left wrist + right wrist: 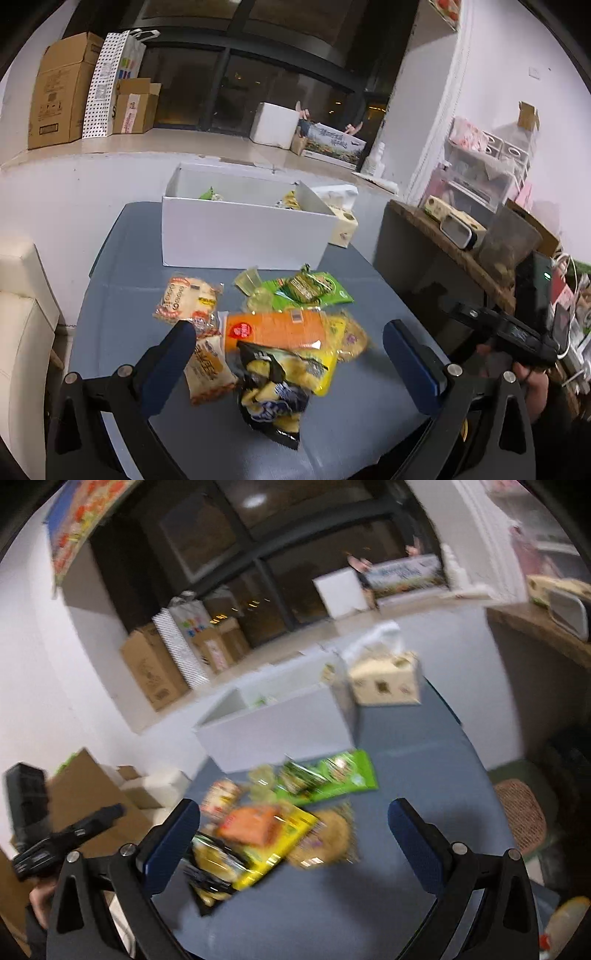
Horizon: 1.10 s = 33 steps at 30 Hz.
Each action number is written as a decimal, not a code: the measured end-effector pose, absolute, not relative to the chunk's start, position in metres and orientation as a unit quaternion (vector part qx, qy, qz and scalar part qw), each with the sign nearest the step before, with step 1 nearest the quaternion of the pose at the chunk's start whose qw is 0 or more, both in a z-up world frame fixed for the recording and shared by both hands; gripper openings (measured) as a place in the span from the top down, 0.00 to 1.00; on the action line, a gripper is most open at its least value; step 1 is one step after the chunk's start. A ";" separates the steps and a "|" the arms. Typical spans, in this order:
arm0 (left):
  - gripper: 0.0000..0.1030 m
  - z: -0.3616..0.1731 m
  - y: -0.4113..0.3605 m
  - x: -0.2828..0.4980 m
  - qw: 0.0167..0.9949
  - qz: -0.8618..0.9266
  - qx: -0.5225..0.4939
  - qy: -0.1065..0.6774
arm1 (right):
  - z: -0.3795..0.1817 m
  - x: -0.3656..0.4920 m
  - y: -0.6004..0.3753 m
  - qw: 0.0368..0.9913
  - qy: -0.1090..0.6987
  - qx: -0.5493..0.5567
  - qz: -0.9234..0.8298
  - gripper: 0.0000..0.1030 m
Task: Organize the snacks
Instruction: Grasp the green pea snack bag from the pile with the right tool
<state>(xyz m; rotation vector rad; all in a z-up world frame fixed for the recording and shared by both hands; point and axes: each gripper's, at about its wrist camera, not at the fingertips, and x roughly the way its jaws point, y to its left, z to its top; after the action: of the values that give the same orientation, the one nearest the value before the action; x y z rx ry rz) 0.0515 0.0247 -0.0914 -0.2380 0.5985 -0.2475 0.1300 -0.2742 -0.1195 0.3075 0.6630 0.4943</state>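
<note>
A heap of snack packets lies on the blue-grey table (122,325): an orange packet (275,328), a black and yellow bag (273,391), a green packet (310,290), a yellow packet (328,365) and clear-wrapped biscuits (186,299). Behind them stands a white box (243,236) with a few snacks inside. My left gripper (290,341) hovers open above the heap, holding nothing. In the blurred right wrist view, my right gripper (293,816) is open and empty over the same heap, near the orange packet (251,825) and green packet (328,775), with the white box (280,727) beyond.
A tissue box (343,225) sits at the white box's right end. A wooden side table (454,254) with clutter stands to the right, a cream seat (22,310) to the left. Cardboard boxes (62,92) line the window ledge. A person's hand (532,384) holds the other gripper.
</note>
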 end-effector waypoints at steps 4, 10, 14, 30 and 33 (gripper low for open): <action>0.00 -0.097 0.017 0.050 0.939 -0.125 -0.111 0.301 | -0.134 0.145 -0.280 0.891 0.346 0.182 0.232 0.00; 0.00 -0.107 0.009 0.059 0.933 -0.131 -0.102 0.319 | -0.147 0.187 -0.232 0.893 0.371 0.082 0.243 0.00; 0.00 -0.110 0.009 0.060 0.933 -0.131 -0.098 0.320 | -0.152 0.221 -0.197 0.888 0.378 0.028 0.262 0.00; 0.00 -0.128 0.012 0.070 0.925 -0.122 -0.110 0.344 | -0.190 0.272 -0.142 0.851 0.440 -0.076 0.278 0.54; 0.00 -0.129 0.010 0.071 0.925 -0.122 -0.106 0.345 | -0.184 0.265 -0.151 0.857 0.430 -0.069 0.275 0.54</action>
<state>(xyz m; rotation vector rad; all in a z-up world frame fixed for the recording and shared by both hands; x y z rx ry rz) 0.0710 0.0096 -0.1286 -0.2172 0.7080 -0.2499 0.2650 -0.1515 -0.1841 -0.1459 0.9024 0.5785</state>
